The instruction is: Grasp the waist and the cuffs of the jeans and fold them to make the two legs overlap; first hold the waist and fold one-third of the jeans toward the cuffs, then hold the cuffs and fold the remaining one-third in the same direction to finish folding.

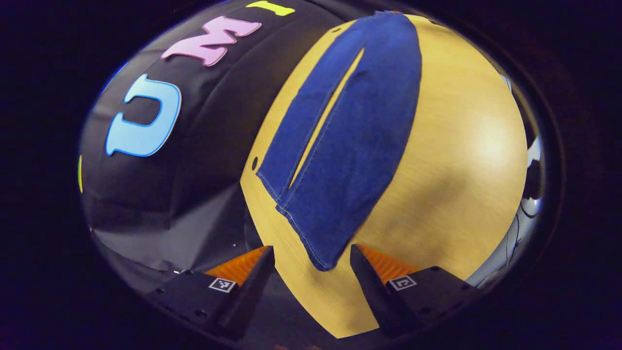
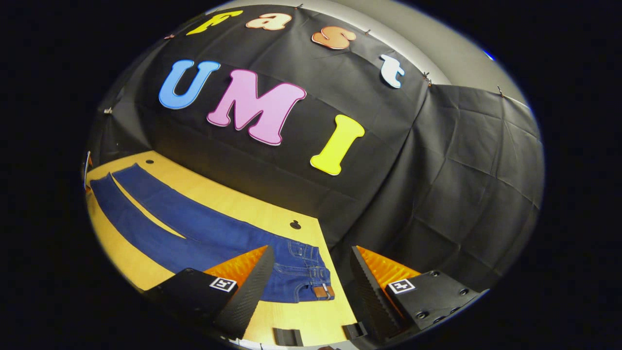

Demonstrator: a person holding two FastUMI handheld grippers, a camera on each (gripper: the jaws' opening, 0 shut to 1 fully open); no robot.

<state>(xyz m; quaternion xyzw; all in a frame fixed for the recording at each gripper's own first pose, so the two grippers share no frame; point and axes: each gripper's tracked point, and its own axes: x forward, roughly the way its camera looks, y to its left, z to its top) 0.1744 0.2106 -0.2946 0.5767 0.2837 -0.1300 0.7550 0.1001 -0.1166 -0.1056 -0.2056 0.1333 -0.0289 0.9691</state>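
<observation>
The jeans [image 1: 350, 146] are lying flat on the table [image 1: 461, 170], legs slightly apart. I am holding my left tongs [image 1: 312, 262] released above the cuffs [image 1: 311, 233], my right tongs [image 2: 311, 265] released near the waist [image 2: 311, 277].

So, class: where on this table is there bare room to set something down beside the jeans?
The table is bare along the jeans' outer leg, and a narrow strip lies between jeans and booth wall. Near the waist, the table edge crowds it.
</observation>
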